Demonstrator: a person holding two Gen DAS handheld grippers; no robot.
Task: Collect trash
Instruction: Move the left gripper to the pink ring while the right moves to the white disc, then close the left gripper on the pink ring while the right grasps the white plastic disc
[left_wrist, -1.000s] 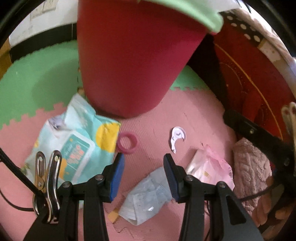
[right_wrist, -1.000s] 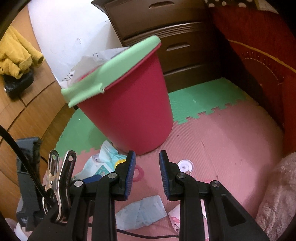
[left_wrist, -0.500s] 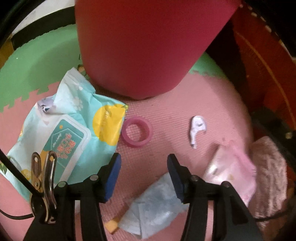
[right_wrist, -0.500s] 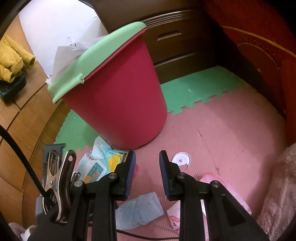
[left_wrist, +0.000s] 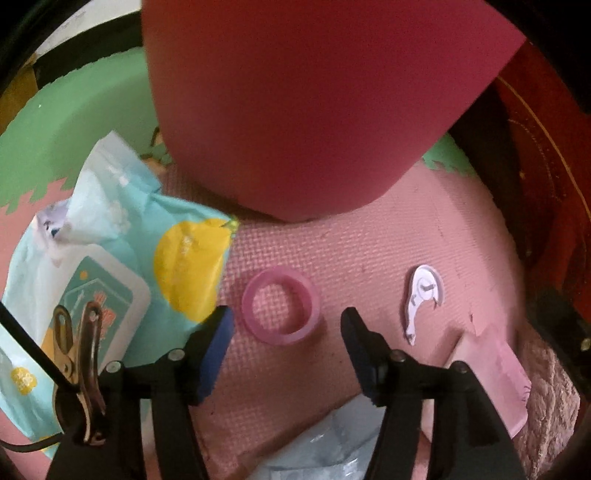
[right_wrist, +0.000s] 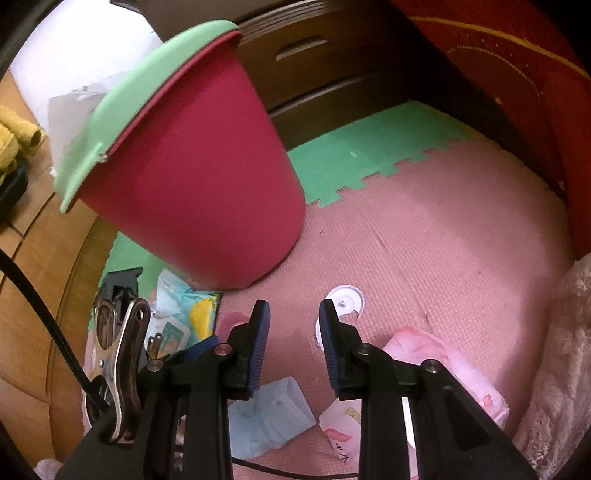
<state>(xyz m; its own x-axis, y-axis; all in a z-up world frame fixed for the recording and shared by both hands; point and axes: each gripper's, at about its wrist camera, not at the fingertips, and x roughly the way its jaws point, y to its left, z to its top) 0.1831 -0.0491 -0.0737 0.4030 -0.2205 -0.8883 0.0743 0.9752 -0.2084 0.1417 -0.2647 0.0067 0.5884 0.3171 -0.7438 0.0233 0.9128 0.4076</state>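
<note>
A red trash bin (right_wrist: 192, 184) with a green rim stands on the foam mat; it fills the top of the left wrist view (left_wrist: 314, 103). A pink ring (left_wrist: 280, 306) lies on the pink mat just ahead of my open left gripper (left_wrist: 286, 325), between its fingertips. Near it lie a blue-and-yellow wipes packet (left_wrist: 110, 266), a white plastic piece (left_wrist: 421, 295), a pale blue wrapper (right_wrist: 269, 417) and a pink wrapper (right_wrist: 443, 354). My right gripper (right_wrist: 293, 321) is open and empty, held above the mat, in front of the white piece (right_wrist: 345, 297).
A dark wooden dresser (right_wrist: 332, 55) stands behind the bin. A red quilted cover (right_wrist: 535, 92) rises on the right and a fluffy beige blanket (right_wrist: 554, 369) lies at the lower right. Wooden floor (right_wrist: 48, 295) runs along the left. Green mat tiles (right_wrist: 369, 158) lie beyond the pink ones.
My left gripper has moved forward and down to the pink ring, which now sits between its fingertips. My right gripper has tilted down and opened a little wider.
</note>
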